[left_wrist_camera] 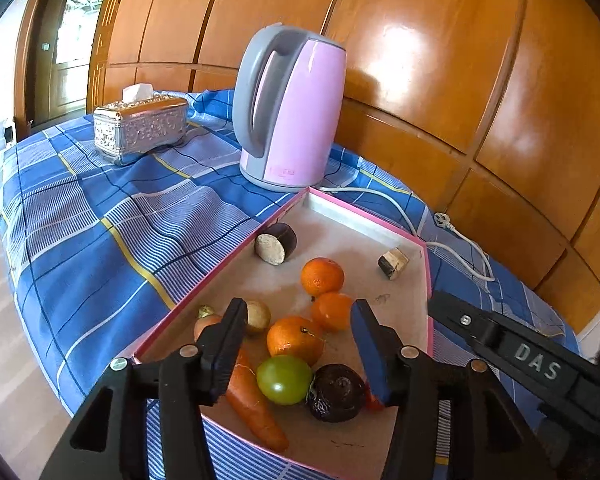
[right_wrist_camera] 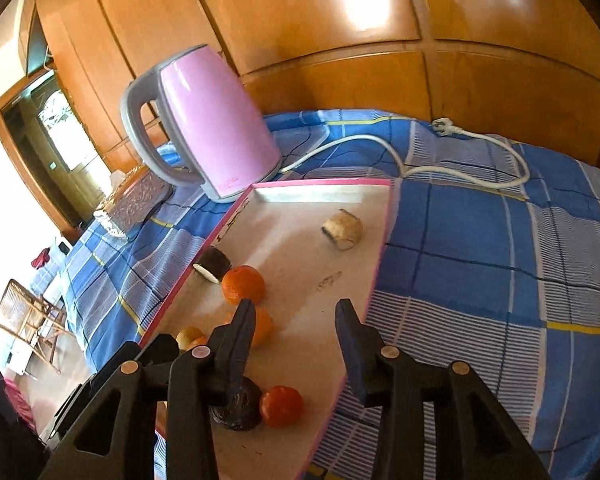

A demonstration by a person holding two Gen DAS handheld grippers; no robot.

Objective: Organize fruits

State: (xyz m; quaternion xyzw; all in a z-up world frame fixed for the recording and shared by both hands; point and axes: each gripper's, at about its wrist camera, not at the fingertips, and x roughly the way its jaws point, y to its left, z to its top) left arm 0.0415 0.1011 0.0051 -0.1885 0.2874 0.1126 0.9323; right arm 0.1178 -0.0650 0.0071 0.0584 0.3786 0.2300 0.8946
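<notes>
blue checked cloth holds a pink tray of fruit, both grippers, left and right, partly open, holding nothing.

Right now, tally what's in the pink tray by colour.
Orange: 4, three mandarins and a carrot
Red: 1, a round fruit
Green: 1
Dark purple: 2
Pale or tan: 2
Total: 10
</notes>
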